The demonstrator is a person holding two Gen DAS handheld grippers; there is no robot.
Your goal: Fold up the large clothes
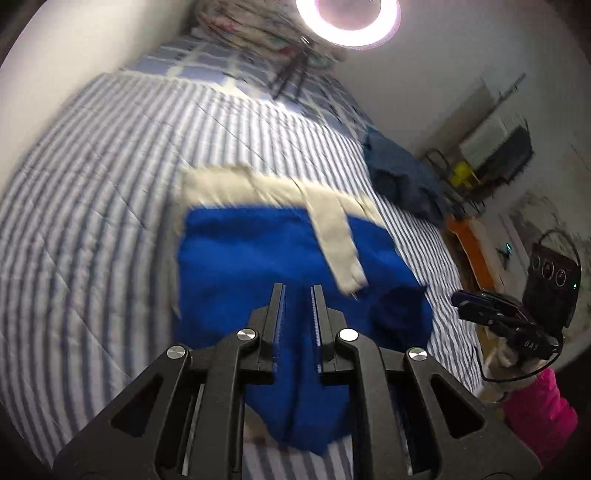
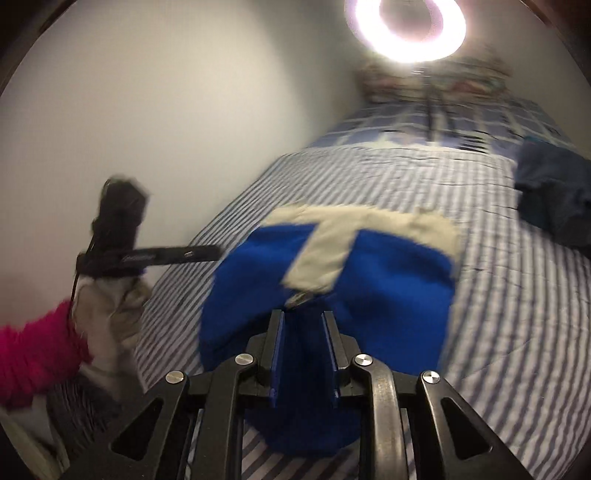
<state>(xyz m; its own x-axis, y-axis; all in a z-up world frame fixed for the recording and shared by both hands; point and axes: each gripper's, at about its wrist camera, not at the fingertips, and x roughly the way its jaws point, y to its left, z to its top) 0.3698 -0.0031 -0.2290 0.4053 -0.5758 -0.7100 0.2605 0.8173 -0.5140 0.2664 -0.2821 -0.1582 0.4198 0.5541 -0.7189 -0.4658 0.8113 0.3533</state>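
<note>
A bright blue fleece garment with cream trim point(image 1: 266, 266) is spread on the blue-and-white striped quilted bedspread point(image 1: 110, 177). Its near blue edge is pinched between the narrow jaws of the left gripper point(image 1: 297, 291) and of the right gripper point(image 2: 303, 317). A crumpled dark navy garment point(image 1: 402, 173) is seen at the bedspread's far side.

Striped blue-and-white quilt point(image 1: 110, 177) fills the frame. Up at twelve o'clock, a ring light point(image 1: 347, 18) blazes over a patterned pillow point(image 1: 251, 26), with a checked sheet point(image 1: 207, 66) just below it. At two o'clock, a dark navy garment point(image 1: 402, 173) sits crumpled near the bed's edge. Plain white wall point(image 2: 166, 92) at ten.
</note>
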